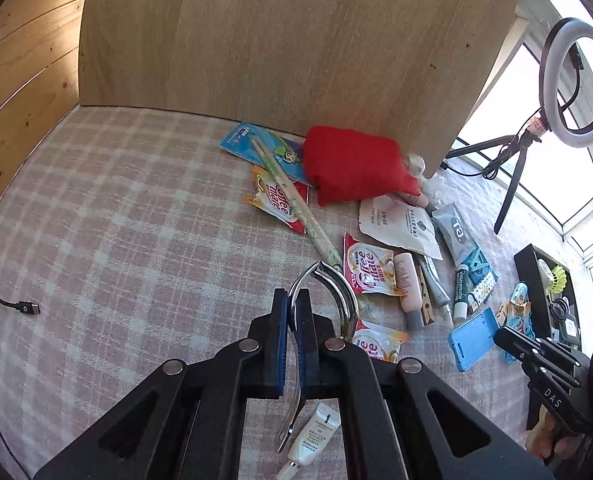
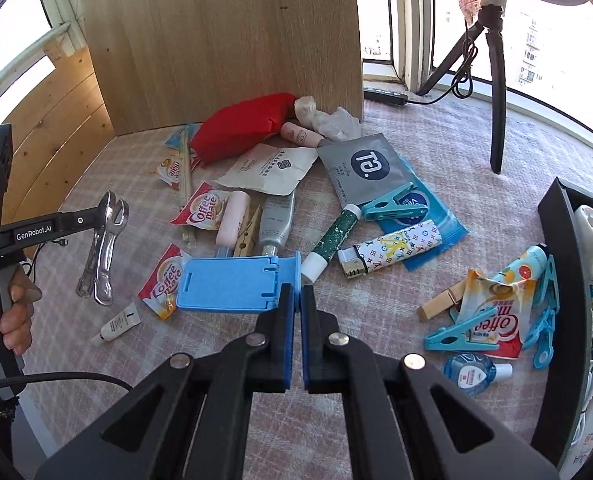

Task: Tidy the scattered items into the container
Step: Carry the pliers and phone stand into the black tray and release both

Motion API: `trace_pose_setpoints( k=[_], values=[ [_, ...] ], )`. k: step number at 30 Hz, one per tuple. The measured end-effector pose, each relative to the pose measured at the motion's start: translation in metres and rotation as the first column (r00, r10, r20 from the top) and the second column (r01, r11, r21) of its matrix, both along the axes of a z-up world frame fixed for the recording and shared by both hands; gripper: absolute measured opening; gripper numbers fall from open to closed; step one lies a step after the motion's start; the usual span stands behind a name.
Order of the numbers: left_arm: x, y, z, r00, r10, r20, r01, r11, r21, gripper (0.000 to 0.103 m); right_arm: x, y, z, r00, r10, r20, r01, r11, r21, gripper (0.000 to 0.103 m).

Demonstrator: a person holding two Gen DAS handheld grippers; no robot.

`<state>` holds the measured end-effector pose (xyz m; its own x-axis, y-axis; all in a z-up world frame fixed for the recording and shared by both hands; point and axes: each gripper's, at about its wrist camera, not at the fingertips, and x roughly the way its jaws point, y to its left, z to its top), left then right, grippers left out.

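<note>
My left gripper [image 1: 292, 296] is shut on a pair of shiny clear tongs [image 1: 342, 292], pinching one arm. In the right wrist view the left gripper [image 2: 100, 216] holds the tongs [image 2: 104, 264] hanging clear of the checked cloth. My right gripper [image 2: 297, 292] is shut on the hinged edge of a blue folding phone stand [image 2: 228, 284]. The left wrist view shows the same stand [image 1: 472, 340] at the tip of the right gripper [image 1: 500, 334]. The black tray [image 2: 556, 280] stands at the right edge, holding several small items.
Sachets, tubes, clothes pegs, a lighter [image 2: 392, 248] and a red pouch [image 2: 240, 124] lie scattered on the cloth. An upright wooden board [image 2: 216, 40] stands behind them. A ring-light tripod [image 2: 496, 80] stands at the back right. A small white tube [image 2: 116, 324] lies near my left hand.
</note>
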<state>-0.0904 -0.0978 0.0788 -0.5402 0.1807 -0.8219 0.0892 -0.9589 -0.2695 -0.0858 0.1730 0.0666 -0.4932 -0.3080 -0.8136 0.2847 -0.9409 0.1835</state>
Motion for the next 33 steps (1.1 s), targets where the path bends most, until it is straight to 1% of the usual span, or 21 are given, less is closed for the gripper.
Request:
trace_pose_setpoints(
  k=[5,10,14,18,22,27,33],
  values=[
    [0.005,0.007,0.017,0.999,-0.021,-0.035,0.022,1.000,0.017,0.003,0.009,0.000,0.016,0.999,-0.004,-0.040,0.003,1.000,-0.005,0.003],
    [0.008,0.028,0.034,0.996,-0.064,-0.066,0.066,0.998,0.020,0.003,0.015,0.006,0.034,0.996,-0.017,-0.088,0.017,1.000,0.000,0.003],
    [0.008,0.047,0.048,0.990,-0.111,-0.088,0.112,0.994,0.013,0.003,0.021,0.021,0.049,0.991,-0.055,-0.123,0.055,0.998,-0.004,0.003],
    [0.008,0.072,0.062,0.979,-0.170,-0.112,0.173,0.985,0.009,0.003,0.026,0.046,0.062,0.983,-0.119,-0.142,0.118,0.993,-0.014,0.003],
    [0.003,0.102,0.073,0.962,-0.239,-0.133,0.242,0.970,0.009,0.003,0.035,0.078,0.075,0.966,-0.199,-0.165,0.198,0.980,-0.023,0.003],
    [-0.001,0.150,0.084,0.929,-0.338,-0.152,0.343,0.939,0.011,0.003,0.050,0.119,0.089,0.935,-0.298,-0.192,0.299,0.954,-0.024,0.003],
    [-0.005,0.212,0.093,0.881,-0.444,-0.164,0.454,0.891,0.027,0.003,0.075,0.176,0.105,0.875,-0.429,-0.223,0.432,0.901,-0.037,0.003]
  ],
)
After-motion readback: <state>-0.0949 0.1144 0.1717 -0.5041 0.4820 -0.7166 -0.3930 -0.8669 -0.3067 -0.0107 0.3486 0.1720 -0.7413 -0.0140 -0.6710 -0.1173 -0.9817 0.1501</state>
